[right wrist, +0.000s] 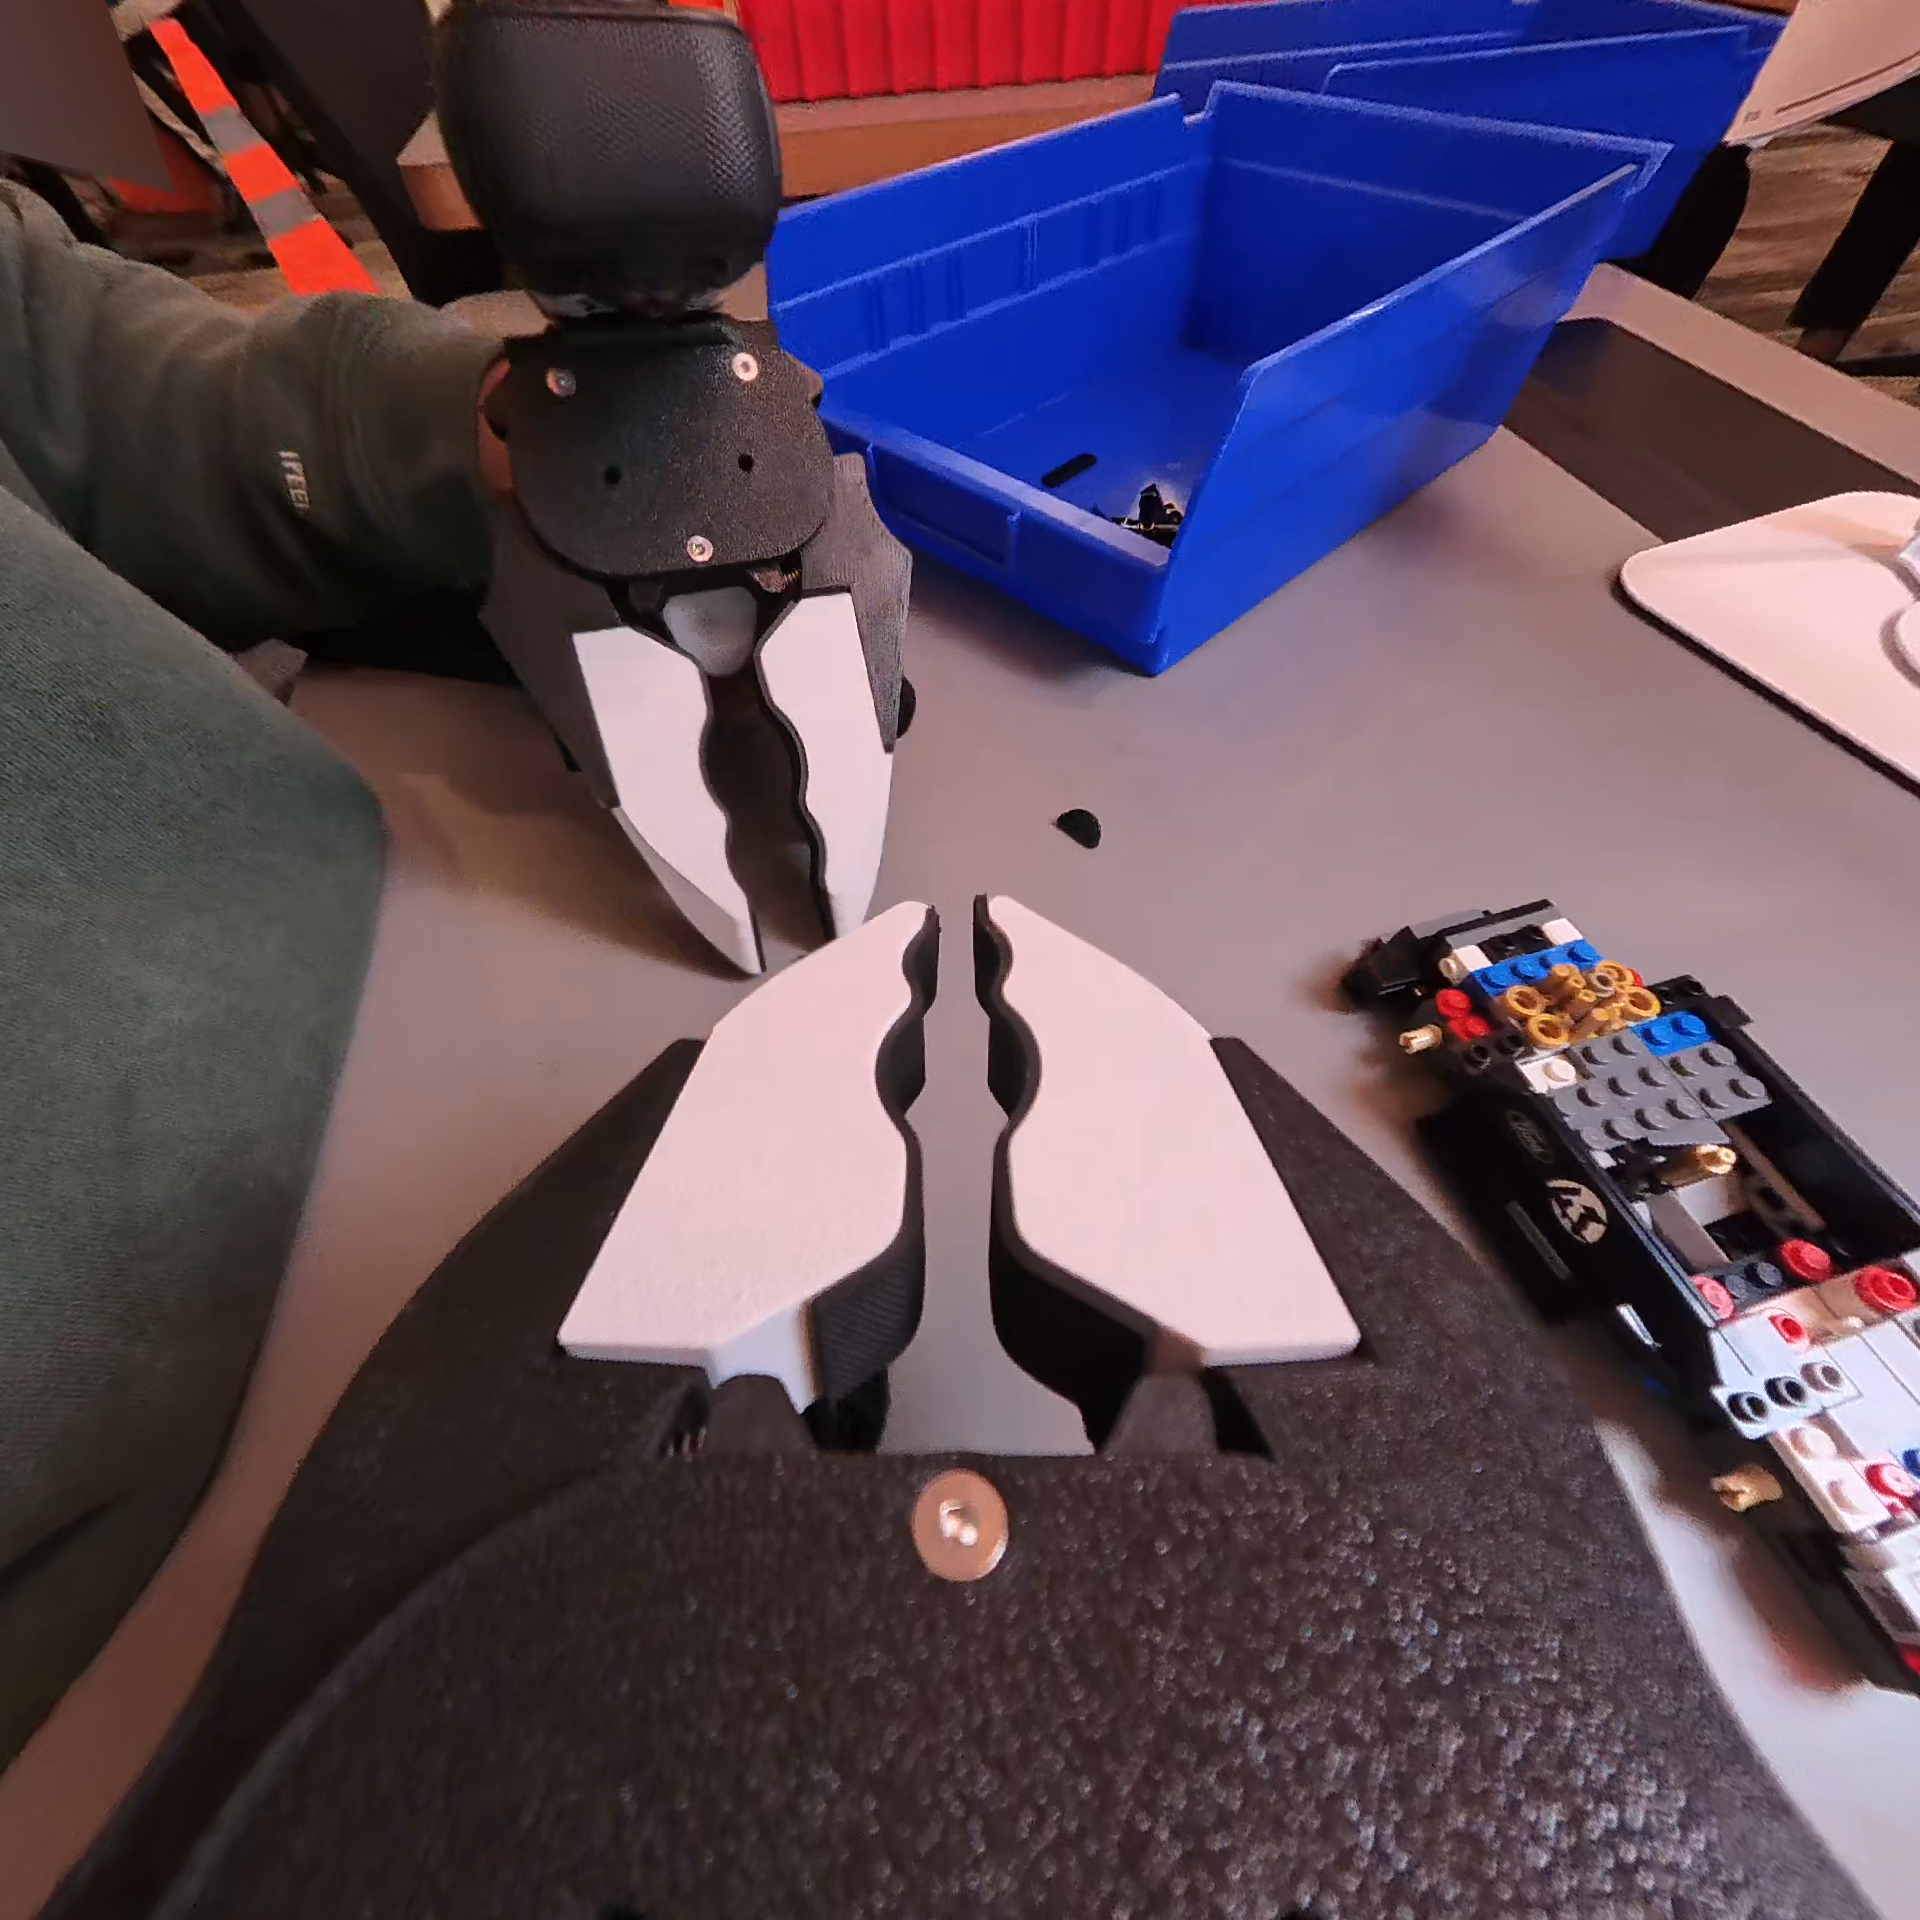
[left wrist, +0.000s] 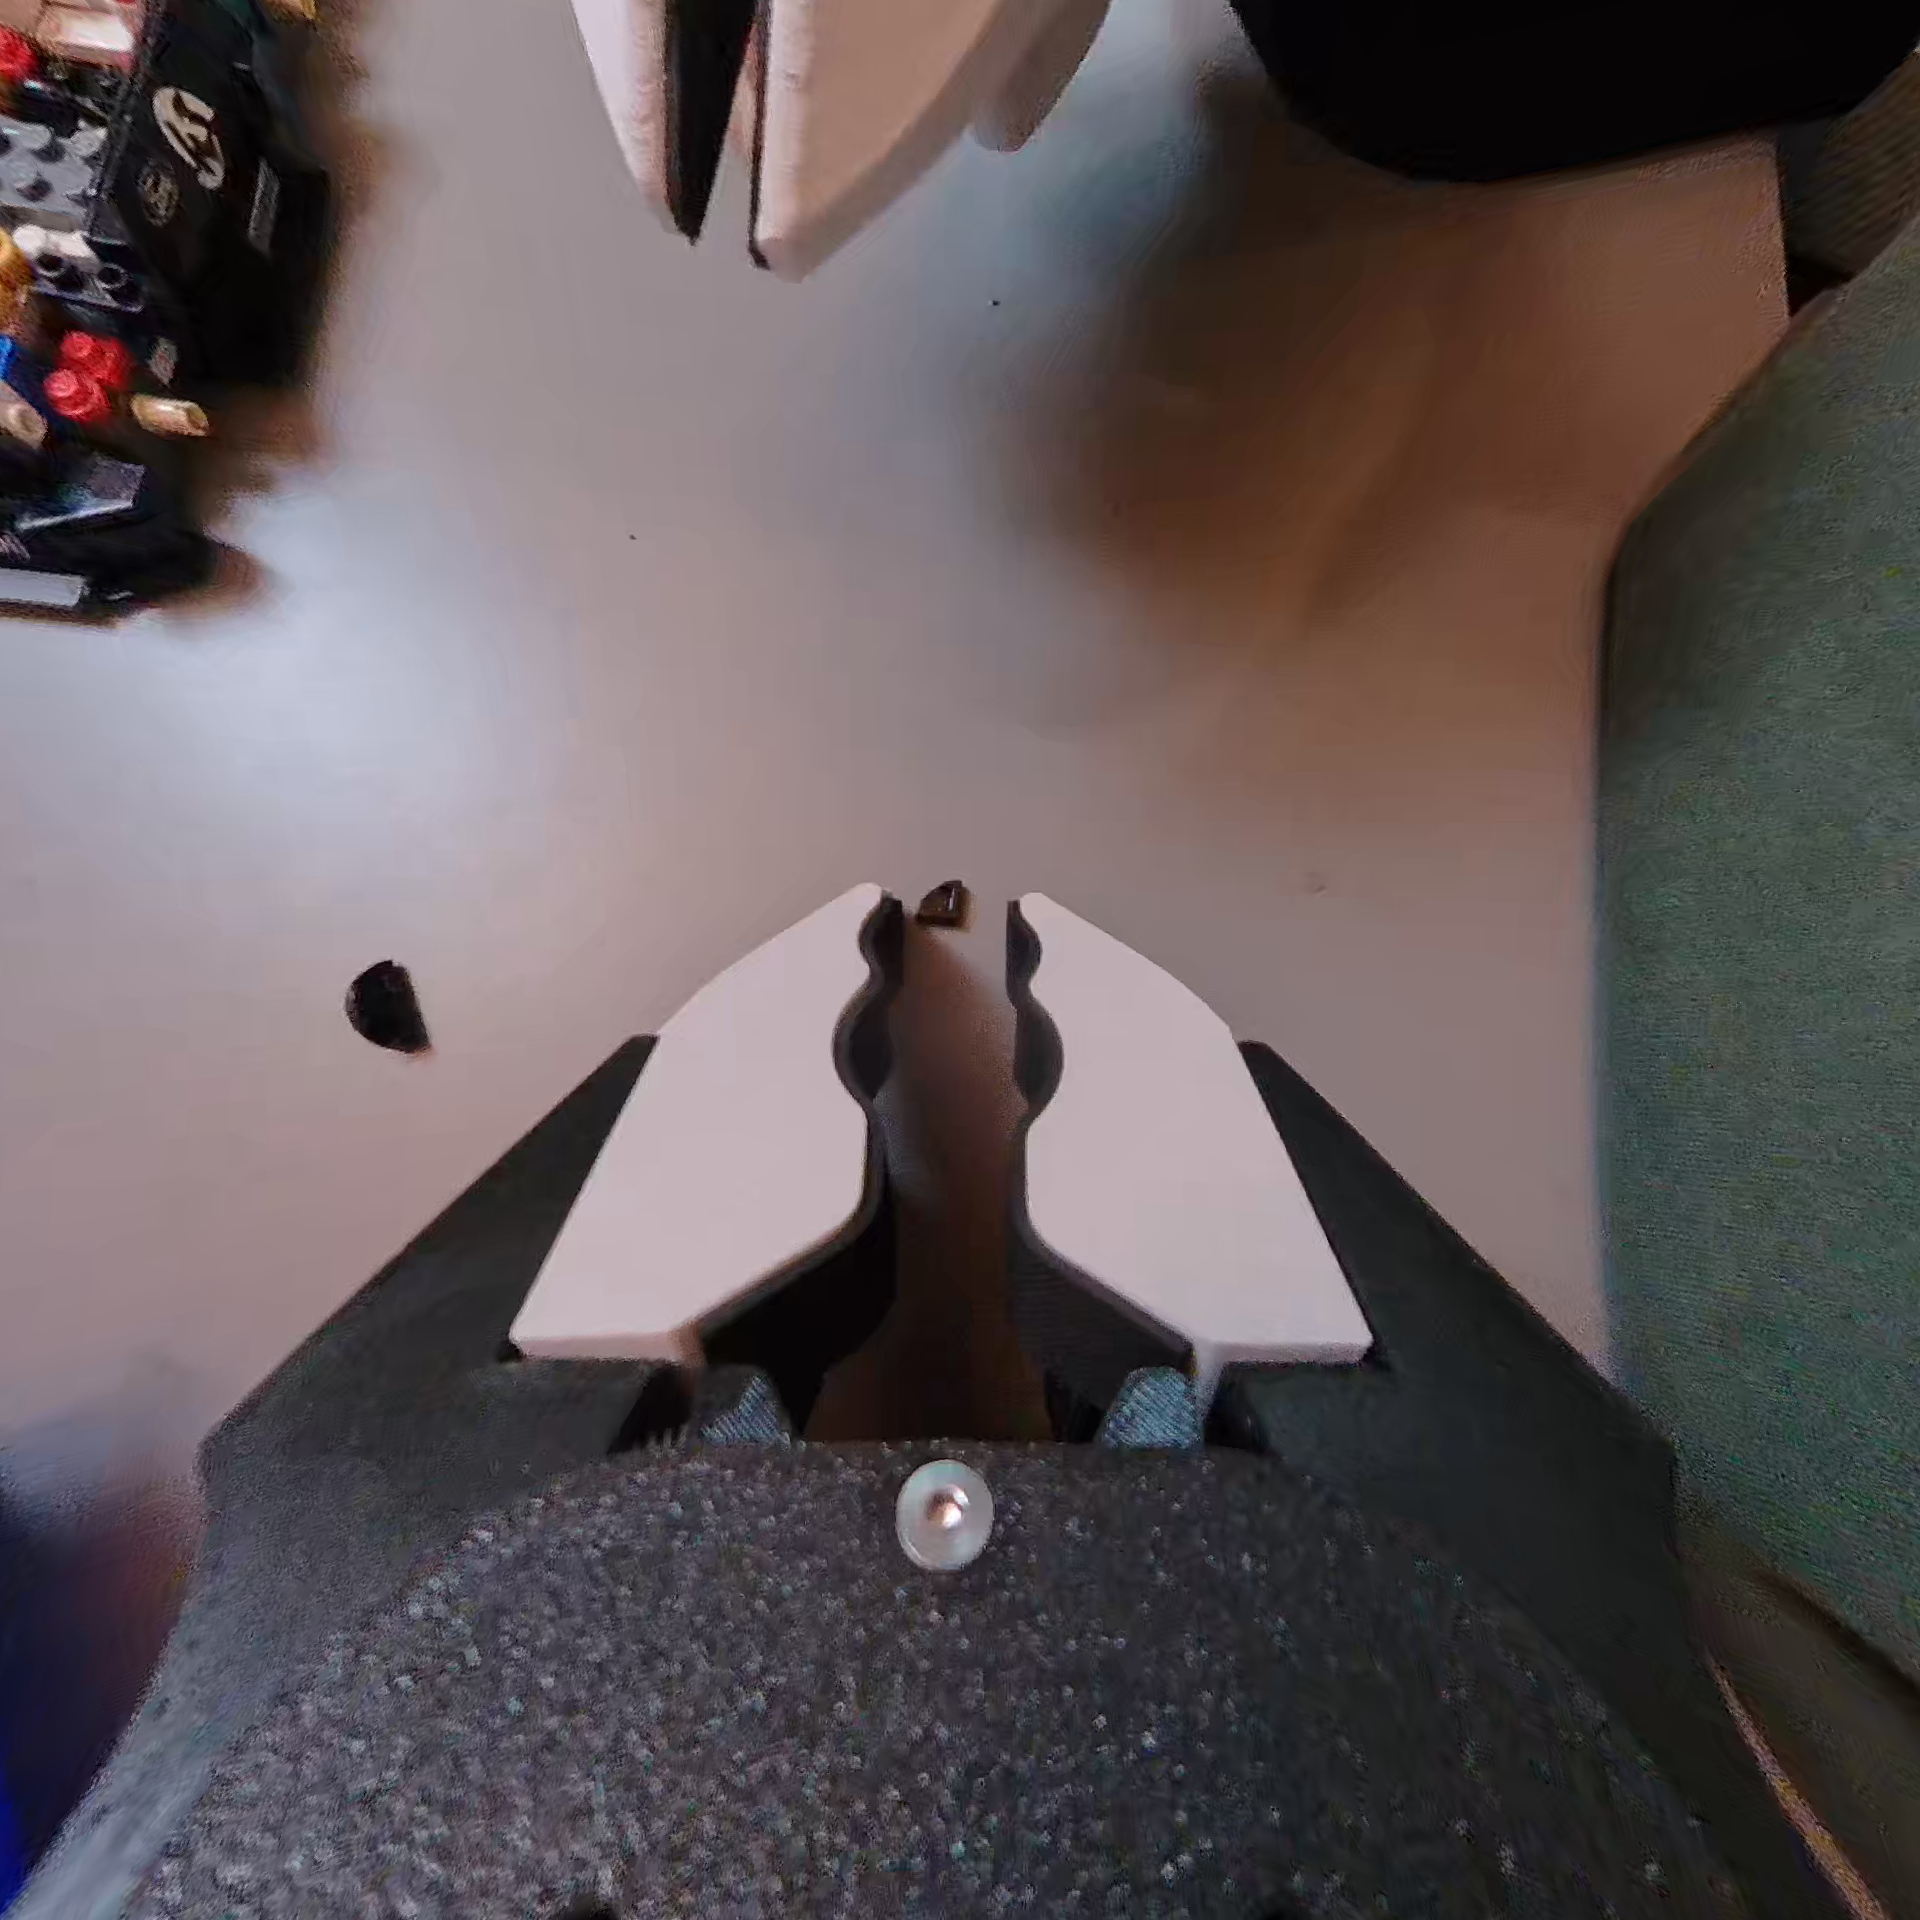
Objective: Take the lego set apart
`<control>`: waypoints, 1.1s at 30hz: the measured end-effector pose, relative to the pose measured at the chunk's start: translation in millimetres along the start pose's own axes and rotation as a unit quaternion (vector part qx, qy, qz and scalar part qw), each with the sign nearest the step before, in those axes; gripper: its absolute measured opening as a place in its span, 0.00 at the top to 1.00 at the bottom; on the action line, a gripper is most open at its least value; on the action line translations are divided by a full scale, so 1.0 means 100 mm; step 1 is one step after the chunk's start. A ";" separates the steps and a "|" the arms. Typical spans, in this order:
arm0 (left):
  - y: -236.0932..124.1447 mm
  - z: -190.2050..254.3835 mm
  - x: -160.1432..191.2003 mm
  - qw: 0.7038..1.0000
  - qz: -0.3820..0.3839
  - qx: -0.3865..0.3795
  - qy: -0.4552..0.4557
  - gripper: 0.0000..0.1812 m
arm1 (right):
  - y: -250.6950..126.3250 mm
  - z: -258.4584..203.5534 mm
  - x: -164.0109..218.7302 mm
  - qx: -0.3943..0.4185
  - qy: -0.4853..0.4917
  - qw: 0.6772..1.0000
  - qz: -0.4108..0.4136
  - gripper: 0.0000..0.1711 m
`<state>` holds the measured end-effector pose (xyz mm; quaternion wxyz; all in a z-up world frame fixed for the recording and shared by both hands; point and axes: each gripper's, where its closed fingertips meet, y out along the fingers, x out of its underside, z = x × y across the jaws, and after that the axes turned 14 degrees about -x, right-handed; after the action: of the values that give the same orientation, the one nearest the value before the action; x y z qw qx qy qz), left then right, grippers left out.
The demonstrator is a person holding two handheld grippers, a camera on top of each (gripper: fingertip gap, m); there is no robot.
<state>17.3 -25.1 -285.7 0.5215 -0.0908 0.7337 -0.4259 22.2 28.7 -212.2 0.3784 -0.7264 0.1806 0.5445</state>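
Observation:
The partly stripped lego car, black with grey, blue, red and gold parts, lies on the grey table at the right; it also shows blurred at the top left of the left wrist view. My left gripper is open, tips down near the table, with a tiny black piece lying between the tips and not clamped. It also shows in the right wrist view. My right gripper is open by a narrow gap and empty, its tips close to the left gripper's. It hangs at the top of the left wrist view.
A loose black piece lies on the table, also seen in the left wrist view. A blue bin holding a few black parts stands behind. A white pad lies at right. A green sleeve fills the left. The grippers' ends are close to 9 cm from one another.

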 end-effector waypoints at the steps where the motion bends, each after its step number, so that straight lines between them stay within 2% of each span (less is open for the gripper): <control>1: 0.01 -0.01 0.00 1.000 -0.003 -0.002 -0.003 0.90 | 0.00 0.00 0.00 0.000 0.001 1.000 0.000 0.96; 5: 0.03 -0.03 -0.01 1.000 -0.003 -0.012 -0.001 0.95 | -0.01 0.01 0.01 0.000 0.007 1.000 -0.001 0.96; 9: 0.05 0.01 -0.04 1.000 -0.001 -0.017 0.023 0.96 | -0.01 0.03 0.01 0.005 0.007 1.000 -0.002 0.96; 12: 0.00 -0.11 -0.06 0.998 0.009 -0.051 0.032 0.96 | -0.15 0.18 -0.03 0.052 0.004 0.999 0.005 0.96; 15: -0.35 -0.58 -0.29 0.986 0.081 -0.147 -0.019 0.96 | -0.60 0.63 -0.04 0.173 0.017 0.985 0.009 0.95; 17: -0.68 -1.07 -0.29 0.961 0.105 -0.245 -0.077 0.96 | -1.07 1.02 0.03 0.273 0.028 0.962 -0.003 0.93; 20: -1.02 -1.62 0.05 0.919 0.080 -0.345 -0.172 0.95 | -1.80 1.61 0.21 0.388 0.041 0.920 -0.029 0.89; 21: -1.05 -1.72 0.18 0.910 0.066 -0.355 -0.204 0.95 | -2.03 1.81 0.24 0.418 0.036 0.907 -0.034 0.89; 23: -1.01 -1.78 0.39 0.903 0.037 -0.340 -0.260 0.88 | -2.42 2.21 0.31 0.459 0.029 0.886 -0.063 0.89; 25: -0.95 -1.77 0.46 0.903 0.027 -0.318 -0.289 0.81 | -2.72 2.64 0.43 0.483 0.023 0.868 -0.117 0.89; 27: -0.97 -1.79 0.43 0.900 0.034 -0.329 -0.283 0.79 | -2.85 3.02 0.62 0.469 0.038 0.867 -0.162 0.86; 31: -0.96 -1.78 0.46 0.902 0.024 -0.331 -0.277 0.77 | -2.80 3.52 0.86 0.429 0.057 0.881 -0.192 0.82; 33: -0.94 -1.75 0.47 0.905 0.018 -0.324 -0.274 0.77 | -2.75 3.62 0.94 0.416 0.058 0.882 -0.212 0.87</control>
<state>-180.2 -17.9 -233.8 0.6515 -0.3546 0.6609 -0.1138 2.6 491.6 -246.5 0.7411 -0.5537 0.2535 0.2827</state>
